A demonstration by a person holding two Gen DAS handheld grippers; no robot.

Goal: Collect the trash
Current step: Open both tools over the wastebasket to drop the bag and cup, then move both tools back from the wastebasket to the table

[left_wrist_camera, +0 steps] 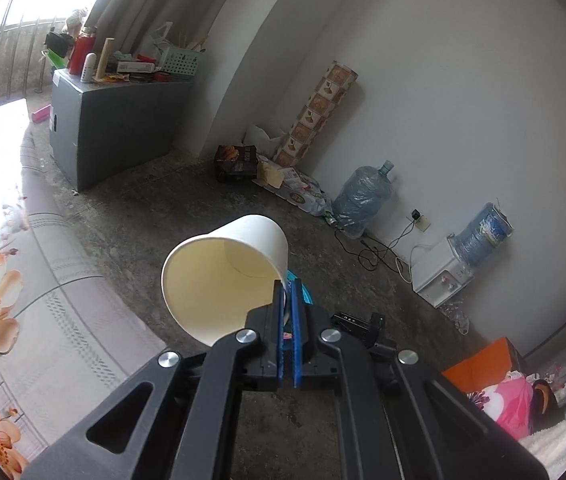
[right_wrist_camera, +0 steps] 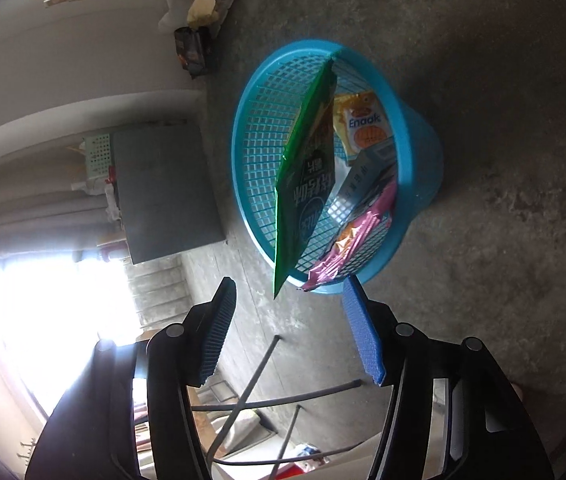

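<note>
The left claw (left_wrist_camera: pixel 289 292) is pinched tight on the rim of a white paper cup (left_wrist_camera: pixel 225 276), which tips sideways just ahead of its fingers, mouth toward the camera. The right claw (right_wrist_camera: pixel 289 328) stands wide with nothing between its pads; a green wrapper (right_wrist_camera: pixel 303 184) hangs just beyond its fingertips, over the blue basket (right_wrist_camera: pixel 419 152) holding other wrappers farther out.

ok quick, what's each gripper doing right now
left gripper: shut on the paper cup rim
right gripper: open, empty, green wrapper dropping into the basket
</note>
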